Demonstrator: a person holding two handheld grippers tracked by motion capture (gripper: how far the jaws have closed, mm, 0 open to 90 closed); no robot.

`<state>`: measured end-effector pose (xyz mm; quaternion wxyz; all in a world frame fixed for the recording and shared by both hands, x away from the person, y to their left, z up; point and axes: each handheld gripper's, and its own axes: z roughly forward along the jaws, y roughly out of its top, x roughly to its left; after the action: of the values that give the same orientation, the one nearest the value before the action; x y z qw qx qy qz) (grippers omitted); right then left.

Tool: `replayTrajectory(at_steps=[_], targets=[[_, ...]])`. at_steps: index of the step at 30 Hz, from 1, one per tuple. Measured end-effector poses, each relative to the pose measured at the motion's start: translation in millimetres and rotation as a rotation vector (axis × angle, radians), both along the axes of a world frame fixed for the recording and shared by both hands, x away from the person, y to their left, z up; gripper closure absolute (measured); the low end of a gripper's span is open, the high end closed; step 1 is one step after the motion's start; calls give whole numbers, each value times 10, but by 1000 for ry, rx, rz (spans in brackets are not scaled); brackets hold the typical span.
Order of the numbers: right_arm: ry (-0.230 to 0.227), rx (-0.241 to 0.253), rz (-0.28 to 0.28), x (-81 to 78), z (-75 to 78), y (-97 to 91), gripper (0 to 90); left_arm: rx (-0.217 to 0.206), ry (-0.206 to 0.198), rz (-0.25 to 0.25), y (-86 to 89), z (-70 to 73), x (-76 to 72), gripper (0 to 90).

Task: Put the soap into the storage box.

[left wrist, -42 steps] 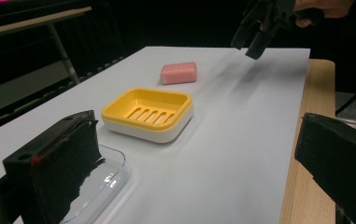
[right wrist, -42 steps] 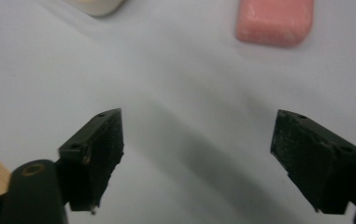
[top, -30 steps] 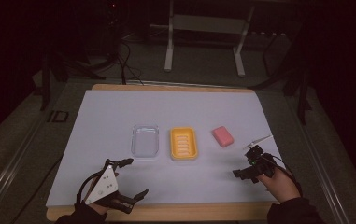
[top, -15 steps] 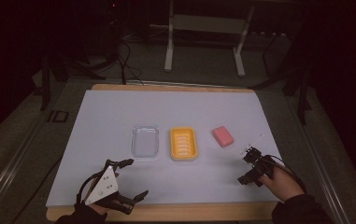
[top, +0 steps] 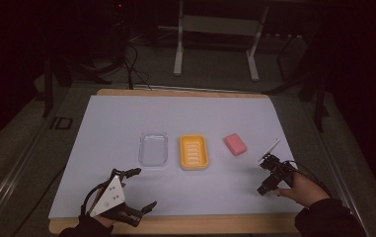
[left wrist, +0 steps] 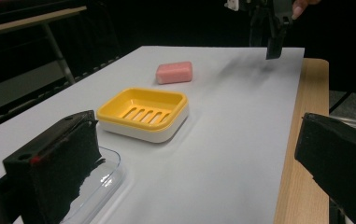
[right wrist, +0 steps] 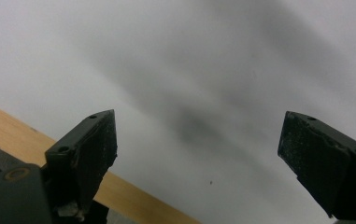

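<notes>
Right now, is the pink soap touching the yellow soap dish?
Apart. In the high view, a bare strip of white table lies between the pink soap and the yellow soap dish; the left gripper view shows the same gap.

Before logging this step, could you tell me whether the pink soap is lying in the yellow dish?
No, the pink soap lies on the white sheet beside the yellow dish.
</notes>
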<state>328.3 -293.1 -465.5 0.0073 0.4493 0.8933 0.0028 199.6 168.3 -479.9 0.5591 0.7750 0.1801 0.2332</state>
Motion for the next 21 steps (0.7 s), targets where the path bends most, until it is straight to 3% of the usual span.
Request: replayTrajectory(at_steps=[5, 7, 21], targets=[[22, -24, -14, 82, 13, -9, 119, 0, 0, -1, -1, -1, 0, 6], [20, -23, -31, 118, 21, -8, 120, 0, 0, -1, -2, -1, 0, 6], [30, -2, -19, 341, 22, 47, 124, 11, -1, 0, -11, -5, -2, 6]])
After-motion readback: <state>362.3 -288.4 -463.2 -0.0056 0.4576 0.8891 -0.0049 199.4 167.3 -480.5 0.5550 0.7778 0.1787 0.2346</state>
